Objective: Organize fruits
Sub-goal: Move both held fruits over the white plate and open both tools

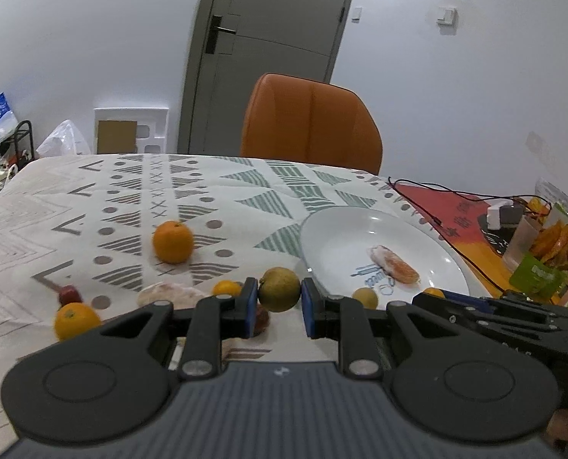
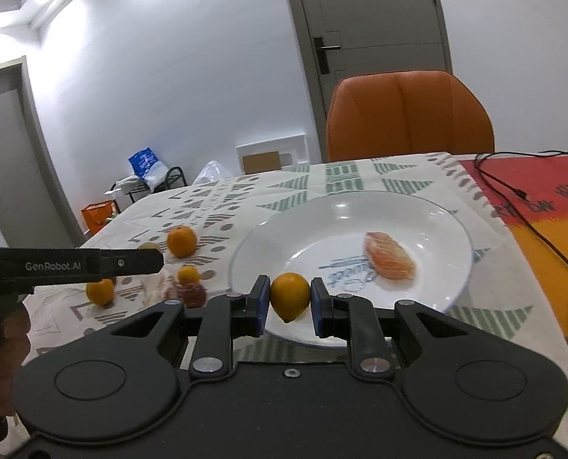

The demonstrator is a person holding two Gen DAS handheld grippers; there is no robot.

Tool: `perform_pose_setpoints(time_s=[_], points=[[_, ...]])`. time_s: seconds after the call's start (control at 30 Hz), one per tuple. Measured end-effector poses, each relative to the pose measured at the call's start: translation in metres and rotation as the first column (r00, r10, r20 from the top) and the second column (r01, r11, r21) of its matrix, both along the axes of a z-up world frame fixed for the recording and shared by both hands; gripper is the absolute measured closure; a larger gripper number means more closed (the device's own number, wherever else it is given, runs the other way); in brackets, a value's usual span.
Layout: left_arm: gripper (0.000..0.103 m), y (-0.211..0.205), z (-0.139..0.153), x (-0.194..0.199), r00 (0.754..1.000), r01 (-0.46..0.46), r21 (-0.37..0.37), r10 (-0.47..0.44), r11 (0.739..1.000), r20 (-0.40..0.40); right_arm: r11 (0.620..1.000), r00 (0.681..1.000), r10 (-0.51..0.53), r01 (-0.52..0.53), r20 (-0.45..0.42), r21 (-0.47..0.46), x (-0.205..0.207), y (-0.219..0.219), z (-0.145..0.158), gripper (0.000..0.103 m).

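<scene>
My left gripper (image 1: 279,306) is shut on a greenish-yellow lemon (image 1: 279,289), held just left of the white plate (image 1: 345,229). My right gripper (image 2: 289,308) is shut on a yellow lemon (image 2: 289,295) over the plate's near rim (image 2: 268,229). A salmon sushi piece (image 2: 389,255) lies in the plate. Loose on the cloth are a large orange (image 1: 173,241), another orange (image 1: 75,320), a small orange (image 1: 226,288) and a red fruit (image 1: 70,294). The left gripper (image 2: 158,262) shows side-on in the right wrist view, and the right gripper (image 1: 423,298) in the left wrist view.
An orange chair (image 1: 310,122) stands behind the patterned tablecloth (image 1: 245,191). A black cable (image 1: 456,237), snack packets (image 1: 555,244) and a red mat (image 2: 544,179) crowd the right end. A pale pink item (image 1: 169,294) lies among the fruit. A small yellow fruit (image 1: 365,297) sits by the plate's near rim.
</scene>
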State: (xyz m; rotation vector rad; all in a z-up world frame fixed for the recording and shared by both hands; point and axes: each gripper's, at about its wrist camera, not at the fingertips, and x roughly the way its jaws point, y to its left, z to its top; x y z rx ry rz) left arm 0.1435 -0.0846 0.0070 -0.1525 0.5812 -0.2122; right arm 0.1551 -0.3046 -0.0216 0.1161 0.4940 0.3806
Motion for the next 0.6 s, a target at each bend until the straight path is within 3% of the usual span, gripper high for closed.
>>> perform_pose_setpoints(time_s=[0.5,0.6], points=[[0.081,-0.043,-0.002,0.021,0.998,0.067,0.032,-0.067,0.997,-0.007,0.998,0.998,-0.059,0.060,-0.011,0.013,0.009,-0.031,-0.007,0.082],[0.081,-0.052,-0.003,0.026,0.997,0.082,0.042,-0.081,0.996,-0.013,0.997,0.997,-0.071,0.072,-0.003,0.016,0.008,-0.035,-0.005,0.074]])
